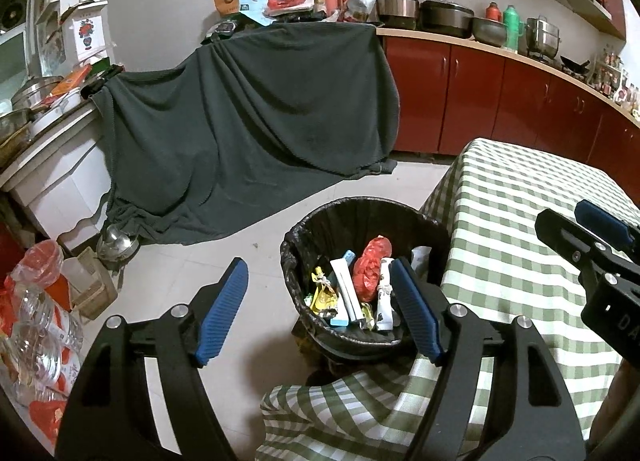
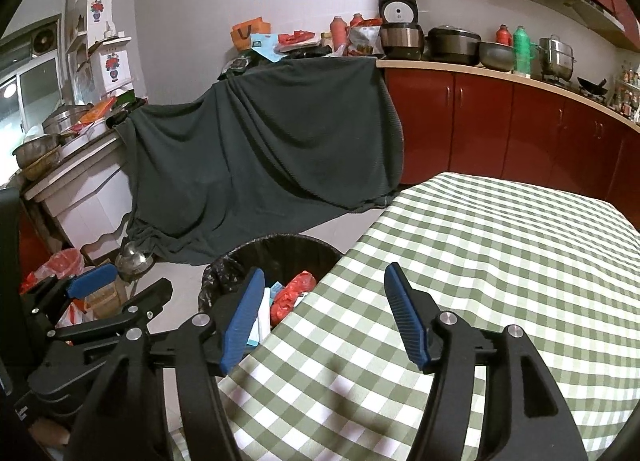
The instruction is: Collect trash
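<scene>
A black bin with a black liner stands on the floor beside the table. It holds a red crumpled wrapper, a white tube, a yellow wrapper and other packets. My left gripper is open and empty, above the bin's near rim. My right gripper is open and empty, over the green checked tablecloth near its left edge. The bin and the left gripper show in the right wrist view. The right gripper shows at the right of the left wrist view.
A dark cloth drapes over furniture behind the bin. Red cabinets with pots line the back right. A white cabinet, plastic bottles, a metal kettle and a box stand at left on the tiled floor.
</scene>
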`<state>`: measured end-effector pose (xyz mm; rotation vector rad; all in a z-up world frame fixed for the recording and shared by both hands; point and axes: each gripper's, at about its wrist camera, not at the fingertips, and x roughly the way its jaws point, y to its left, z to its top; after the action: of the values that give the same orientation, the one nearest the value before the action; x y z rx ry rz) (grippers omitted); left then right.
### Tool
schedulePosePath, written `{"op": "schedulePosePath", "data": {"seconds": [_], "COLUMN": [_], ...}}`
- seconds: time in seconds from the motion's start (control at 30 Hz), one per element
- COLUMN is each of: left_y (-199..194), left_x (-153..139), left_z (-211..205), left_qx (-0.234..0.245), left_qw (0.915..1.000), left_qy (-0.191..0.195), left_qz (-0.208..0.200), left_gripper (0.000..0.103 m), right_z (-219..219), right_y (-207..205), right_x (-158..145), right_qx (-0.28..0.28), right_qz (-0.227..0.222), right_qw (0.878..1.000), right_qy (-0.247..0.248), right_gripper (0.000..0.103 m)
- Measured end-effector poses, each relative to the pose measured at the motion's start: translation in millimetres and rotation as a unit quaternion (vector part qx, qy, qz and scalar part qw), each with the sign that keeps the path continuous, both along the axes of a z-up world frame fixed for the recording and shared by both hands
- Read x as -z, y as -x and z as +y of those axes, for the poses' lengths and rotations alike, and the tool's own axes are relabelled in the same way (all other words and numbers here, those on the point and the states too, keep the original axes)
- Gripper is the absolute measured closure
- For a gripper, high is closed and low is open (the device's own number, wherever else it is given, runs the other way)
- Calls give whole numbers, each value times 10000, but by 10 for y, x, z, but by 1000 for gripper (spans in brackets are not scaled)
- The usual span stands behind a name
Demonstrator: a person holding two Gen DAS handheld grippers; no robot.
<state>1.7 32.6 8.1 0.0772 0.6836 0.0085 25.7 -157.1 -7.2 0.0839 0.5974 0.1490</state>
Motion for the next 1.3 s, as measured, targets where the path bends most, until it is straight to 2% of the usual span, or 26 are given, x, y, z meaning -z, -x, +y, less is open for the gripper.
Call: {"op": "schedulePosePath", "data": {"seconds": [1.13, 1.2, 1.23, 1.3], "left_y": [46, 46, 53, 57], "left_x": [-44, -43, -57, -75], "left_z": [17, 19, 26, 34], "left_qx": [-28, -35, -44, -60], "left_qw": [10000, 10000, 10000, 9999], "left_qy": [51, 56, 69, 86], "left_qz": [-47, -36, -38, -54], "left_gripper": [29, 27, 22, 22], "right_z": [0, -2, -2, -5], "right_y": [37, 36, 38, 38], "right_x": [3, 2, 3, 1], "right_qx": [18, 17, 19, 20], "right_qz": [-33, -29, -30, -30], "right_qw": [10000, 10000, 10000, 10000], "right_qy": [18, 18, 18, 13], "right_gripper": [42, 42, 42, 42]}}
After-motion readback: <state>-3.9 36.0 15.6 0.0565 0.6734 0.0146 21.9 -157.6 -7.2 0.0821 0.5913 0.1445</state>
